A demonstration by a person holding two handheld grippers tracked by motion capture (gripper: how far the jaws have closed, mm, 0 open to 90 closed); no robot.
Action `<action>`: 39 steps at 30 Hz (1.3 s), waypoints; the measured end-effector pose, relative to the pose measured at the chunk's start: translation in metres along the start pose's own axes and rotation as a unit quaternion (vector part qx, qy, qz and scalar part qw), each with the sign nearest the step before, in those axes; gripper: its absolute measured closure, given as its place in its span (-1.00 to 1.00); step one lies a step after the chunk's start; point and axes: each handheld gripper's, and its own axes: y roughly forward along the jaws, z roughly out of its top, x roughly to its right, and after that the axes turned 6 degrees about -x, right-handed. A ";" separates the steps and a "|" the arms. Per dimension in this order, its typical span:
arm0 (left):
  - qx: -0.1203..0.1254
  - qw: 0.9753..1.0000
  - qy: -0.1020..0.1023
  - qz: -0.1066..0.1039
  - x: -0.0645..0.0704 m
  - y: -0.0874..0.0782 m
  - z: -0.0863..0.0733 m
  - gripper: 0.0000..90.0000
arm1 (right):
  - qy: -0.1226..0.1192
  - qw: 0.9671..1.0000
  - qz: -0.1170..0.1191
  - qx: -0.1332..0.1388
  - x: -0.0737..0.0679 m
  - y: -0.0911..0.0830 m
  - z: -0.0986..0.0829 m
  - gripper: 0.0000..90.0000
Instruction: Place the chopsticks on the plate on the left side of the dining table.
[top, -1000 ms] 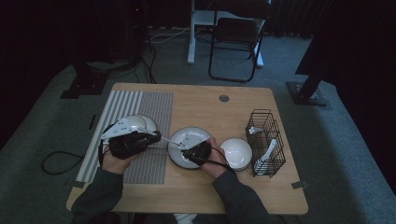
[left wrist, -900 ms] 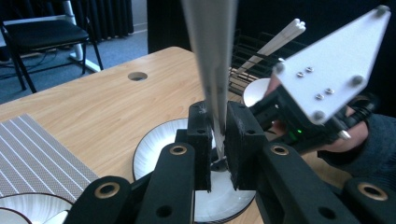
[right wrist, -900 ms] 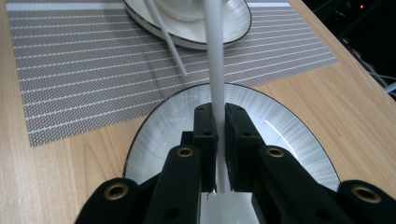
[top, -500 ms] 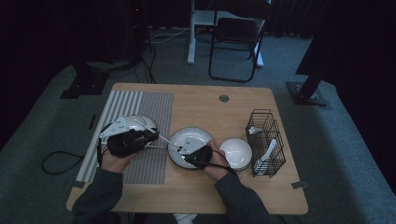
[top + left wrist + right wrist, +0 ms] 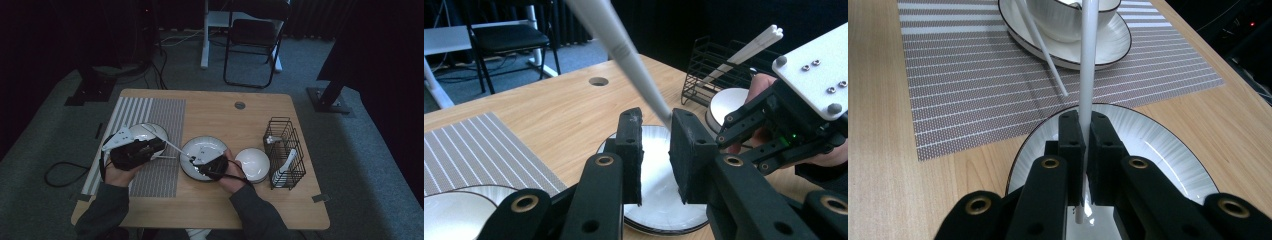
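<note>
Near the front edge of the table (image 5: 210, 107), over the middle plate (image 5: 200, 150), your right claw (image 5: 1083, 131) is closed on a white chopstick (image 5: 1087, 60) at its lower end. Your left claw (image 5: 656, 150) is partly open, a second chopstick (image 5: 624, 55) resting against one jaw. Both are light, stiff and slippery; hold them near the middle.

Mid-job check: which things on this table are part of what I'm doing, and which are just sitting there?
In the job:
- thin white chopstick, clamped in right gripper
- second white chopstick, leaning from the bowl
- white ribbed bowl on saucer
- grey striped placemat

Lying about:
- dark-rimmed white plate
- small white bowl
- black wire basket
- black folding chair
</note>
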 end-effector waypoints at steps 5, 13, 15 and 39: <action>0.000 1.000 0.007 0.002 0.003 -0.001 0.001 0.83 | 0.007 1.000 -0.005 -0.008 0.001 0.001 0.000 0.92; -0.002 0.999 0.035 0.016 0.014 0.001 0.007 0.90 | 0.006 1.000 -0.006 -0.024 -0.001 0.006 0.002 0.92; 0.000 0.999 0.036 0.017 0.013 0.002 0.007 0.90 | 0.003 1.000 -0.002 -0.026 -0.002 0.007 0.002 0.92; -0.056 0.993 0.023 0.105 -0.013 0.018 -0.031 0.82 | -0.034 0.999 0.022 -0.030 -0.010 0.004 0.016 0.92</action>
